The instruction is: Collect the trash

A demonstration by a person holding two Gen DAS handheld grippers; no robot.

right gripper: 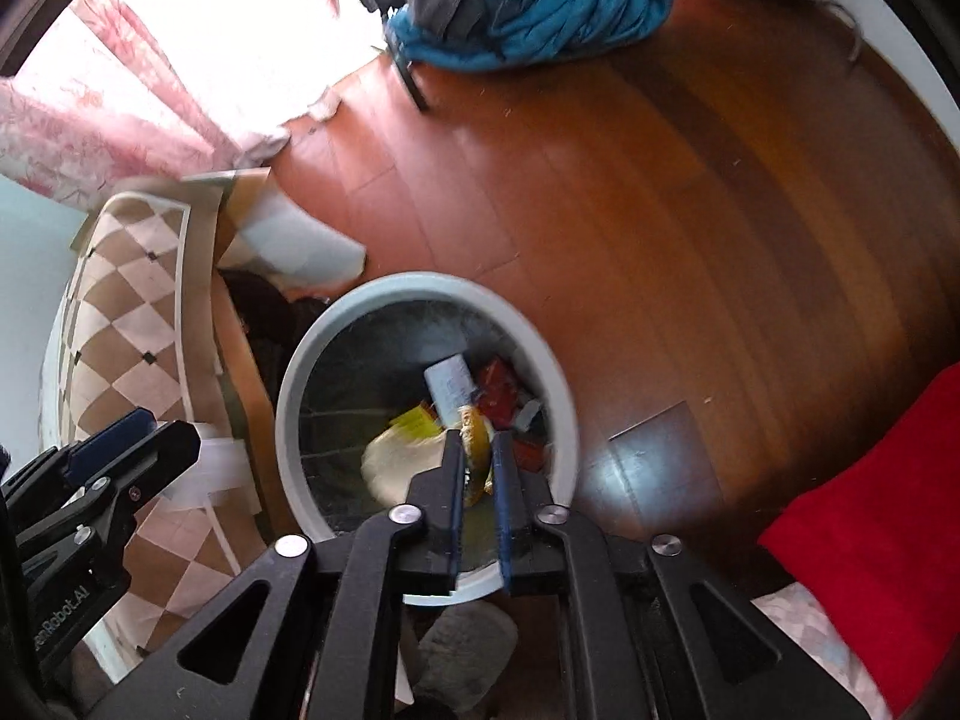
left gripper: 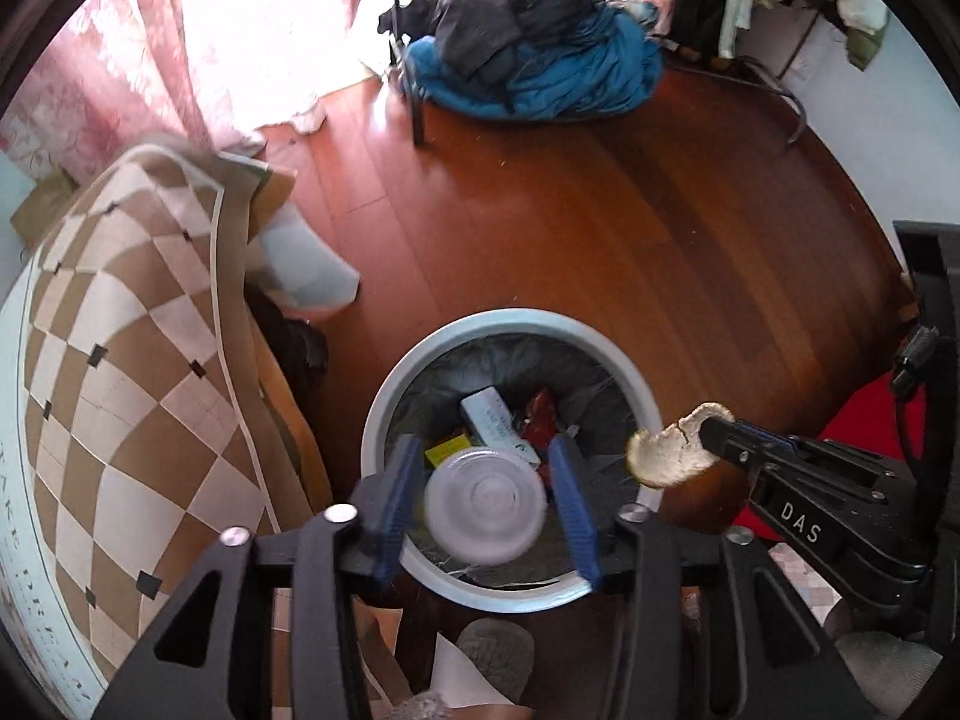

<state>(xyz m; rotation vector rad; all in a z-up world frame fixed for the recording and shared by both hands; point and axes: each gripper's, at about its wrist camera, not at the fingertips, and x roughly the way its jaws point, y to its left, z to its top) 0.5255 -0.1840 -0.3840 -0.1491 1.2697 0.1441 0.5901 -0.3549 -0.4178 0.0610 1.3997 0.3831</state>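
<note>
A round bin (left gripper: 384, 396) (right gripper: 540, 348) with a pale rim and a black liner stands on the wooden floor, with a white carton, red wrappers and yellow scraps inside. My left gripper (left gripper: 485, 444) (right gripper: 144, 432) hovers over it, open. A blurred clear plastic lid (left gripper: 486, 504) (right gripper: 396, 462) lies loose between the blue fingers, over the bin's mouth and touching neither. My right gripper (right gripper: 477, 441) (left gripper: 717, 417) is shut on a yellowish piece of peel (right gripper: 474, 450) (left gripper: 666, 450), at the bin's right rim in the left wrist view.
A brown-and-cream checked cloth (left gripper: 120, 390) drapes over something left of the bin. A pile of blue and dark clothes (left gripper: 540, 48) lies at the back by a rack leg (left gripper: 417, 114). Red fabric (right gripper: 870, 510) is on the right, a grey slipper (left gripper: 498, 654) near me.
</note>
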